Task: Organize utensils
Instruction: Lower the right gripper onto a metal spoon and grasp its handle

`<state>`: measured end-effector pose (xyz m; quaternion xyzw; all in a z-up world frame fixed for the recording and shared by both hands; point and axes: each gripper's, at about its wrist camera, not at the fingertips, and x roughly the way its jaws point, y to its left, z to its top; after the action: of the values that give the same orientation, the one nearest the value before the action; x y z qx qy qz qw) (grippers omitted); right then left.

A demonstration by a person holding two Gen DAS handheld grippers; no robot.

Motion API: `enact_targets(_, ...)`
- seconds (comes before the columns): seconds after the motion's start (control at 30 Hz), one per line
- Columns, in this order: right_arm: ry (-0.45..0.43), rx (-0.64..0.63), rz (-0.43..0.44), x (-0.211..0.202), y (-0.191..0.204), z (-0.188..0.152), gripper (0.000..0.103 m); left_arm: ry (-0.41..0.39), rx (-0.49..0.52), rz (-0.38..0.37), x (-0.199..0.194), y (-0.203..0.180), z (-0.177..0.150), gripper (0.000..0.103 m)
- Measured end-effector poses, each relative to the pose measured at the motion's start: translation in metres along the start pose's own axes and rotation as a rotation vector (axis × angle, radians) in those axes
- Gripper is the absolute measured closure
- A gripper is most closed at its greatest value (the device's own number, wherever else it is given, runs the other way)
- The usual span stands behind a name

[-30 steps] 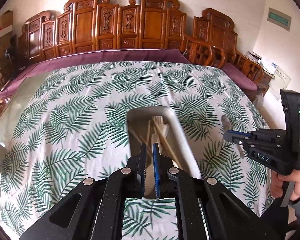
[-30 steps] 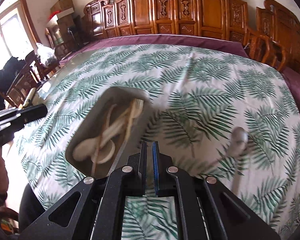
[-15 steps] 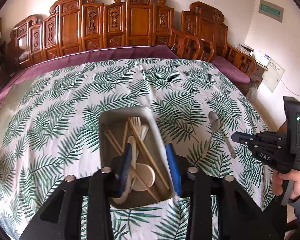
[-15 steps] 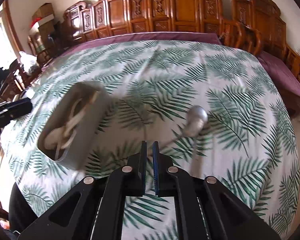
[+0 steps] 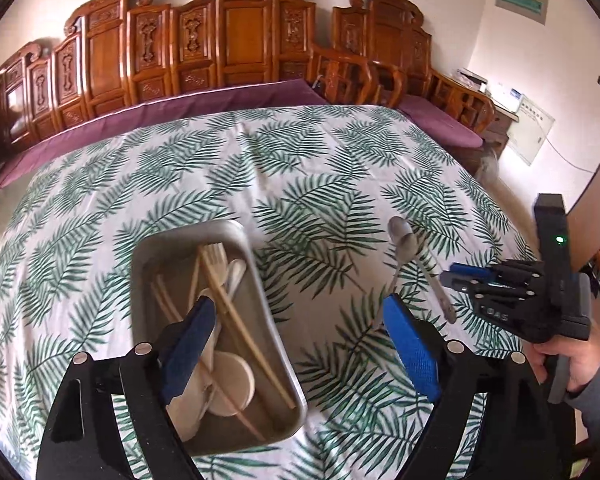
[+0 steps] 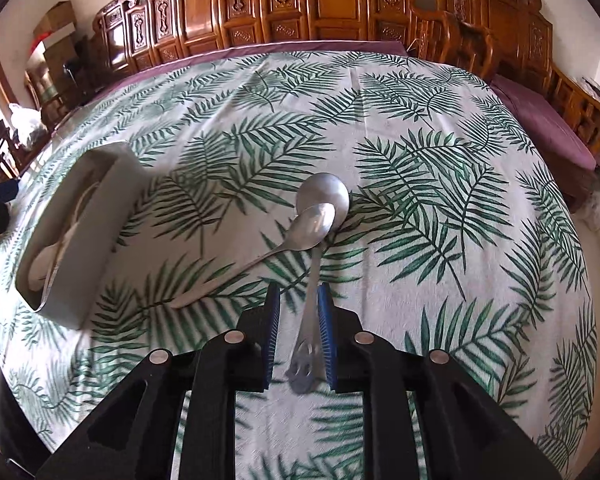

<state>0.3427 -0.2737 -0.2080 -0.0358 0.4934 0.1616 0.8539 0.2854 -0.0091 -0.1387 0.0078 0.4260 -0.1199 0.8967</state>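
Right tongs (image 6: 298, 336): jaws opening, straddling the handle of the larger spoon (image 6: 320, 216); pads not yet pressing, placed for a handle pickup. The smaller spoon (image 6: 296, 236) lies across it, bowls touching, on the bench (image 6: 460, 160). Left tongs (image 5: 296, 344): opening wide, empty, above the tray (image 5: 260, 312). The tray, left of the spoons, holds chopsticks (image 5: 240, 320), apparently the collection point.
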Motion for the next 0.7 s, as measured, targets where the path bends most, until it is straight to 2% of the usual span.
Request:
enact_targets(0.4, 0.075, -0.094, -0.032, 0.044, -0.004, 0.023, 0.081, 0.028, 0.032, -0.01, 0.018, -0.015, 0.003, 0.02)
enact_targets(0.63, 0.094, -0.112, -0.035, 0.052, -0.003, 0.03, 0.082, 0.033, 0.032, -0.01, 0.019, -0.016, 0.002, 0.02)
enact_targets(0.7, 0.095, -0.109, -0.035, 0.051, -0.004, 0.029, 0.088, 0.034, 0.031, -0.012, 0.019, -0.016, 0.001, 0.02)
